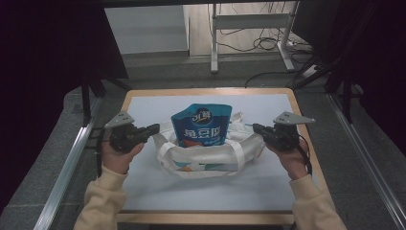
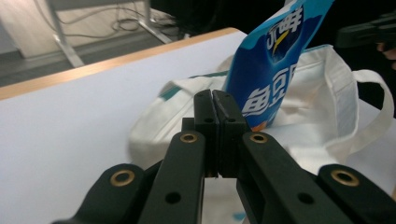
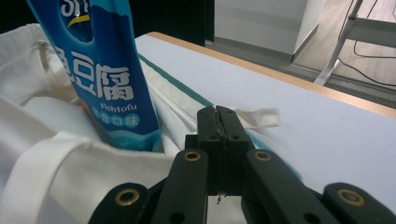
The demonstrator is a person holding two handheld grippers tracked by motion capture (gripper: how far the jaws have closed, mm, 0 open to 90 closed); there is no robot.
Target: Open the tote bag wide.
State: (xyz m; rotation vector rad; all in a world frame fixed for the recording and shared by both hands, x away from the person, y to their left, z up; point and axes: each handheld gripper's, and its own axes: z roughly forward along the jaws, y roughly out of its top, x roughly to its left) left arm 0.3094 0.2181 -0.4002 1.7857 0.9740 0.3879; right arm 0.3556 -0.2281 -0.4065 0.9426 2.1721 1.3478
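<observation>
- The left gripper's (image 1: 154,128) fingers (image 2: 205,112) are pressed flat together. From its own view I see no cloth caught between them, though the top edge of the bag sits close behind.
- The right gripper's (image 1: 255,128) fingers (image 3: 209,126) are likewise closed tight, and a stray thread seems to hang from the seam; whether a sliver of fabric is pinched there I can't quite make out.
- Between the two lies the white tote bag (image 1: 206,155), slumped on the bench (image 1: 143,108), its straps looping out to either side near each gripper.
- A blue snack pouch (image 1: 201,125) stands upright in the bag's mouth, leaning a little.
- The tote looks soft and floppy, so I'd take it by the straps or the hemmed rim.
- The pouch looks light, glossy and slippery, probably crushable; its flat top seal is the safest hold.
</observation>
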